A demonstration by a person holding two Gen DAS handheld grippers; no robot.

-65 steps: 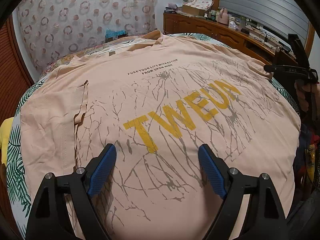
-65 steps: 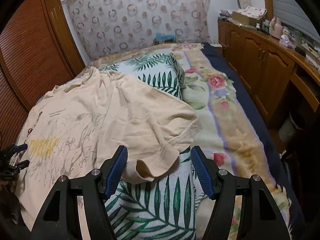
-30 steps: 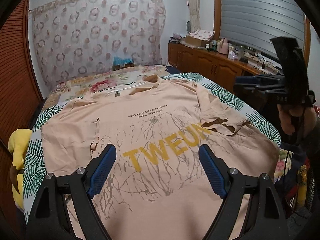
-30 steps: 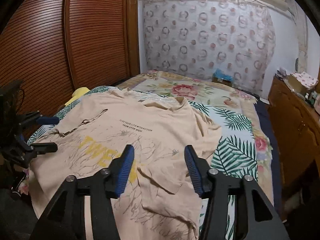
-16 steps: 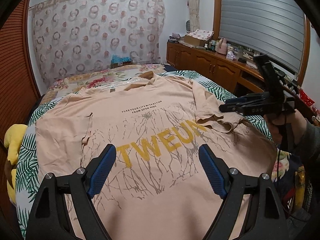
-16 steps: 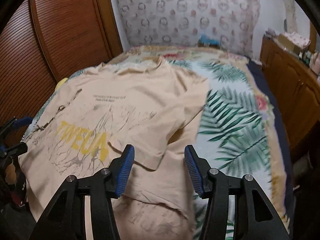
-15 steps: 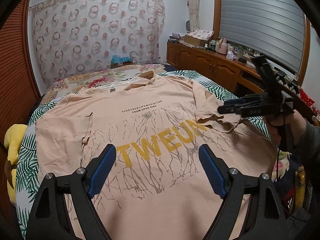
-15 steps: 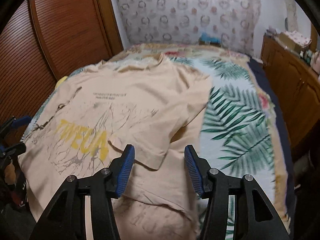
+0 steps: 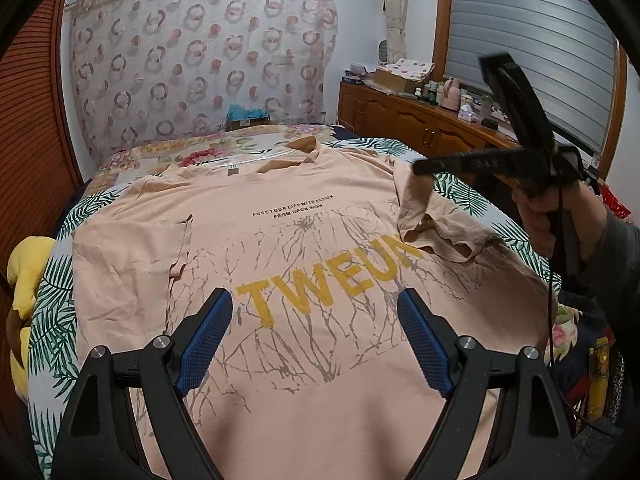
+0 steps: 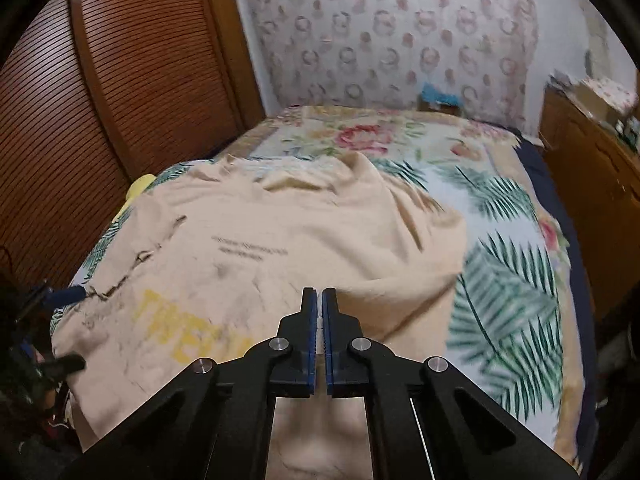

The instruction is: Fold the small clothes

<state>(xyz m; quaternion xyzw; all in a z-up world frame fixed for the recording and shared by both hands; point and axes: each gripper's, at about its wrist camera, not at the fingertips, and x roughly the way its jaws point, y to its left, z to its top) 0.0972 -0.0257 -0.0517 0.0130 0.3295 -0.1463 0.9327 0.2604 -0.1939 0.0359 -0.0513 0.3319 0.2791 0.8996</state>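
Lengthwise, T-shirt (image 9: 304, 248) (collar far)

Both wrist views—angled down—share bed (image 9: 60, 320).

Tee (image 9: 304, 240): peach w/ yellow letters, grey crack print. Bedspread (image 10: 508, 264): white w/ green palm leaves, pink florals. Curtain (image 9: 200, 64): pale w/ pinkish rings. Pads (image 9: 204, 344) blue.

Leaf-print bedspread (image 9: 52, 320), yellow plush (image 9: 28, 268) (left edge), wooden cabinets (image 9: 404, 120), patterned curtain (image 9: 200, 60).
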